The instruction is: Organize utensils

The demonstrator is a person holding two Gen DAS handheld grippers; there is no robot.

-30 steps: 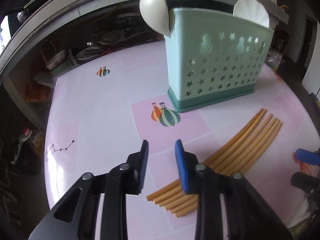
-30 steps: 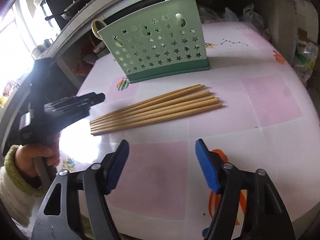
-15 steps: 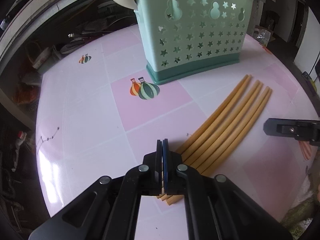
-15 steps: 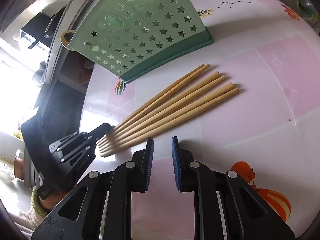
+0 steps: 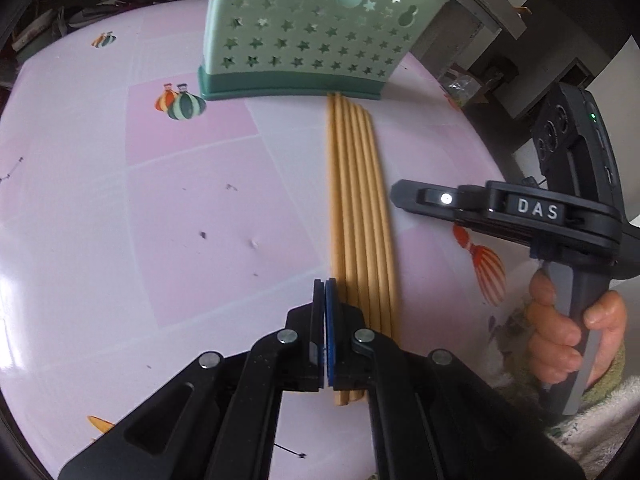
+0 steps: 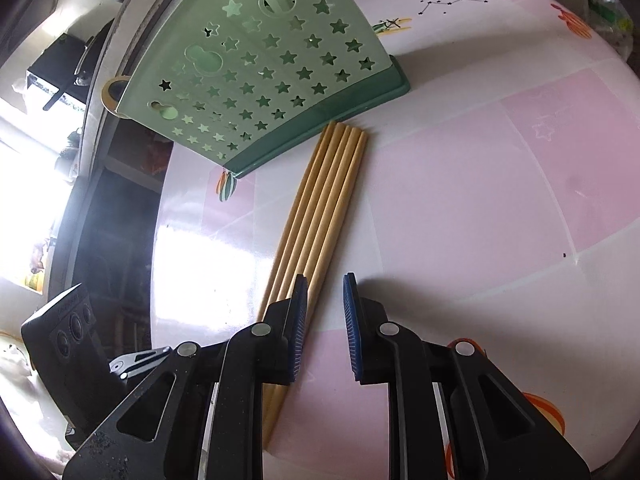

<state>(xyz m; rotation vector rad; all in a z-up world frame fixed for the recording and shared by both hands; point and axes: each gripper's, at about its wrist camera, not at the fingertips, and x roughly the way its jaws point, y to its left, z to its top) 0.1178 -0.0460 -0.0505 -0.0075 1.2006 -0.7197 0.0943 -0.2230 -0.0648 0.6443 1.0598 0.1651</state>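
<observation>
1. Left tool (image 5: 325, 292) now shut, empty, against the bundle of tan wooden chopsticks (image 5: 360, 216).
2. Right tool (image 6: 325, 312) narrowed, holding nothing.
3. Chopsticks now squared, tips touching the green star-punched plastic holder (image 5: 308, 28); ready for pickup.

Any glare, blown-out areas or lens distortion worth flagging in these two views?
Right wrist view: window light blows out the left edge and leaves a bright glare patch on the table beside the chopsticks; fisheye bends the green holder. Left wrist view: evenly lit, sharp, edges curved and vignetted.
</observation>
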